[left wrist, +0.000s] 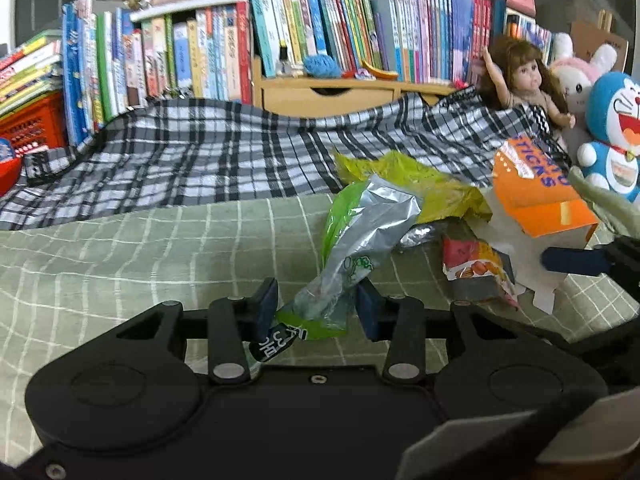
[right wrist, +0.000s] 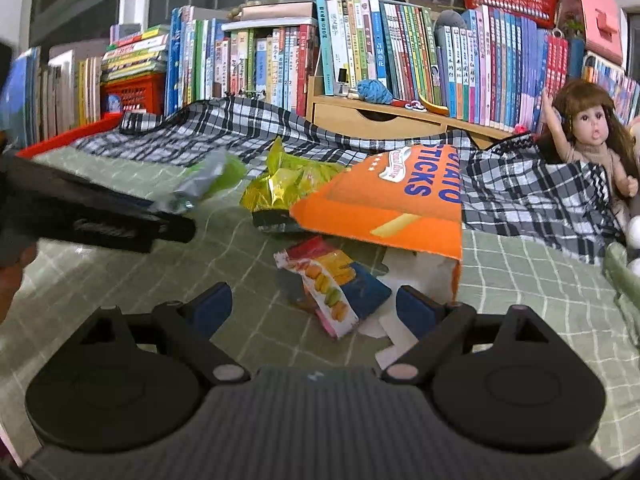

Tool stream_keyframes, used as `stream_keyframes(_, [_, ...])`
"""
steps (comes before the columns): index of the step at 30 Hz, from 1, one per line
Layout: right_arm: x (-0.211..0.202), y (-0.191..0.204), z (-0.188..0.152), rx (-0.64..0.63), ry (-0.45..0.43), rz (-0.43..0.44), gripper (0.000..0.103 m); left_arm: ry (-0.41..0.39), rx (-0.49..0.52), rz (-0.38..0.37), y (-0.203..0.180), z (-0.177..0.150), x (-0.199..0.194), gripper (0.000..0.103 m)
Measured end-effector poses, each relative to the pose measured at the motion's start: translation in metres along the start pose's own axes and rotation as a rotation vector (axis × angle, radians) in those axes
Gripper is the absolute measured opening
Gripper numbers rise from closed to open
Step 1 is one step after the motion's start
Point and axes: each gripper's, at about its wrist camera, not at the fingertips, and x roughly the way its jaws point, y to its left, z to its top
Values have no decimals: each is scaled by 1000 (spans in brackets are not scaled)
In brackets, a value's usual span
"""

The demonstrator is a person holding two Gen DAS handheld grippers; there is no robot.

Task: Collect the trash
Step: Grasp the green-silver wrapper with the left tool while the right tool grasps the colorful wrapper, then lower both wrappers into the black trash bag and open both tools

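Note:
My left gripper [left wrist: 318, 306] is shut on a green and silver snack wrapper [left wrist: 360, 236], lifted a little off the green checked sheet [left wrist: 120, 264]. My right gripper [right wrist: 312, 306] stands open, its fingers either side of a small colourful snack packet [right wrist: 332, 286] lying on the sheet. Behind that packet lies an orange potato sticks box [right wrist: 394, 208], its open white end toward me. A yellow-green crumpled bag [right wrist: 286, 182] sits left of the box. In the left wrist view the box [left wrist: 536, 196] and the small packet [left wrist: 476, 266] lie to the right.
A black and white plaid cloth [left wrist: 200, 156] is bunched behind the trash. Rows of books [right wrist: 360, 52] and a wooden drawer unit [right wrist: 380, 120] line the back. A doll [right wrist: 588, 136] and plush toys [left wrist: 612, 132] sit at the right. A red crate [right wrist: 132, 94] is far left.

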Motion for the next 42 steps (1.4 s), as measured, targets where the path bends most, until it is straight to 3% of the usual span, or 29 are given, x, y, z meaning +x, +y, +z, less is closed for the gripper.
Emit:
stream_keyframes(8, [42,-2,16,53,78,-61,95,-13,-43,39,18,-6,-25,40])
stream_keyframes(12, [55,-3,14,96,144,-25,94,-5,-52,48,25,-11,-32,40])
stream_keyframes(13, [53,-2,13,104,140,-19,91,-5,-54,49,26,-11,-33,40])
stream_keyframes(16, [48,-1,12,116,143,-5,69,-4,-48,52,26,-14,-37,40])
stream_keyframes(20, [35,-1,12,117,119,17,61,0,-40,60,25,-18,-43,40])
stream_keyframes(21, [31,0,11,117,114,16,54,-2,-37,61,24,-19,-45,40])
stream_keyframes(42, [-72,25,-11,92,20,71,54,-7,-18,68,-6,-50,-130,40])
